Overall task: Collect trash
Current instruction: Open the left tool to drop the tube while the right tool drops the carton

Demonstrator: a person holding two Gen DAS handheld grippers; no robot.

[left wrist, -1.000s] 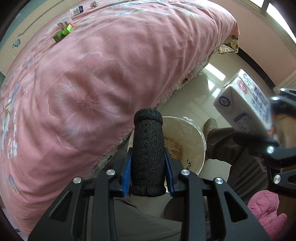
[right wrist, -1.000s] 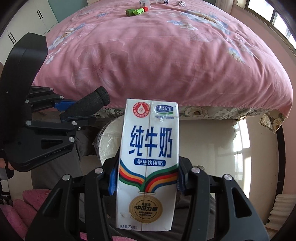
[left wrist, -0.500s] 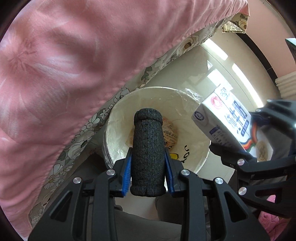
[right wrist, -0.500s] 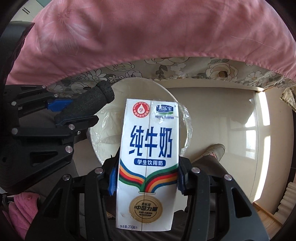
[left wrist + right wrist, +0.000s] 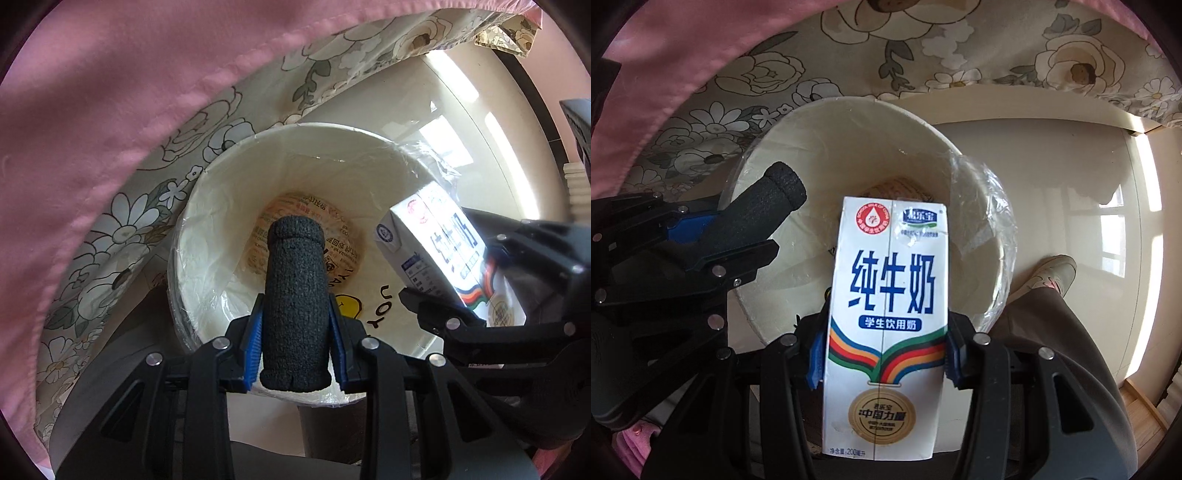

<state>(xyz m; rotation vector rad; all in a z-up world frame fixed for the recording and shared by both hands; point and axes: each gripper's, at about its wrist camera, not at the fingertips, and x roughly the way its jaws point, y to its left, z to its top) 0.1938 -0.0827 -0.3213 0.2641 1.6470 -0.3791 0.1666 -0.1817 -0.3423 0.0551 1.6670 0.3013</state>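
Observation:
My left gripper (image 5: 295,343) points straight down, shut on a dark foam cylinder (image 5: 295,295) that hangs over the mouth of a white bin (image 5: 207,206) lined with clear plastic. A round orange-printed wrapper (image 5: 347,236) lies at the bin's bottom. My right gripper (image 5: 882,354) is shut on a white milk carton (image 5: 886,288) with blue lettering, held upright over the bin's rim (image 5: 768,140). The right wrist view shows the foam cylinder (image 5: 764,210) in the left gripper (image 5: 713,240) at the left. In the left wrist view, the carton (image 5: 439,254) is at the bin's right side.
A pink quilt (image 5: 110,92) and a floral bed skirt (image 5: 122,229) hang close behind the bin. Glossy floor tiles (image 5: 461,110) spread to the right. A person's shoe (image 5: 1052,273) and trouser leg (image 5: 1052,350) stand right of the bin.
Both grippers have sunk from bed height to just above the bin, each keeping its grip. The bed top has left the views and the bin fills them.

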